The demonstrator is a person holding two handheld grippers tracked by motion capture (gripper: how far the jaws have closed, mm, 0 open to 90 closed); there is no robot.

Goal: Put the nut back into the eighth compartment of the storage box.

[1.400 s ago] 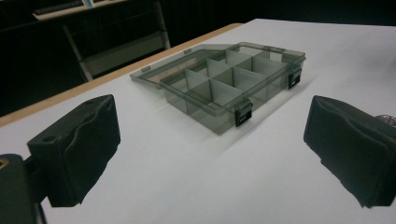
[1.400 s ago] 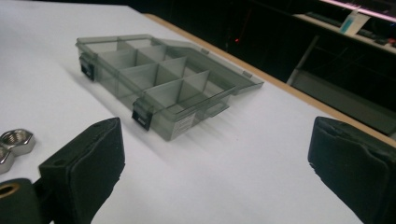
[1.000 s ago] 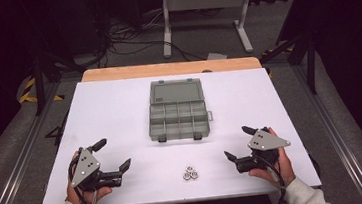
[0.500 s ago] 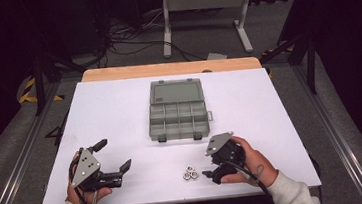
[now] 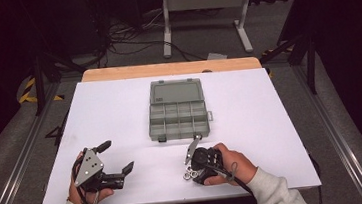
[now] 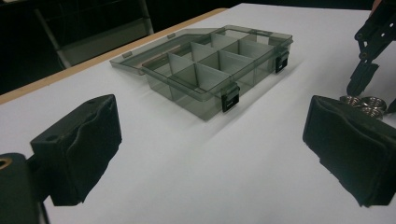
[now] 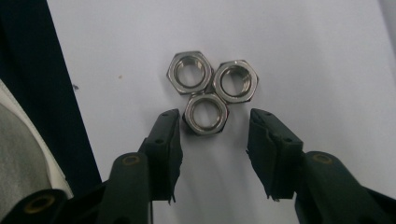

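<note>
While three nuts (image 7: 210,91) are lying flat in a tight cluster, touching each other, near the front edge of the table (image 5: 281,122), the right gripper (image 7: 212,140) is pointing down at them w/ its jaws straddling the nearest nut (image 7: 205,113). Left pad is sitting just beside that nut, maybe grazing it; right pad is standing apart w/ bare table between. So nothing is being gripped: jaws have just been closing in, nut between them, not clamped. In the high view the right gripper (image 5: 195,167) is sitting over the cluster, right hand (image 5: 232,163) wrapping its body.

From the left gripper view the nuts (image 6: 364,103) are showing at far right, partly behind that view's own right pad, w/ the other gripper's tip hanging just above them.

Behind the nuts, toward table center, a grey box (image 5: 177,108) is lying open, lid folded flat to the far side, dividers splitting it into compartments, all looking empty.

Left gripper (image 5: 116,156) is resting well apart on the left, near the front edge, jaws spread wide, holding nothing. Left hand (image 5: 84,191) is gripping it from below.
</note>
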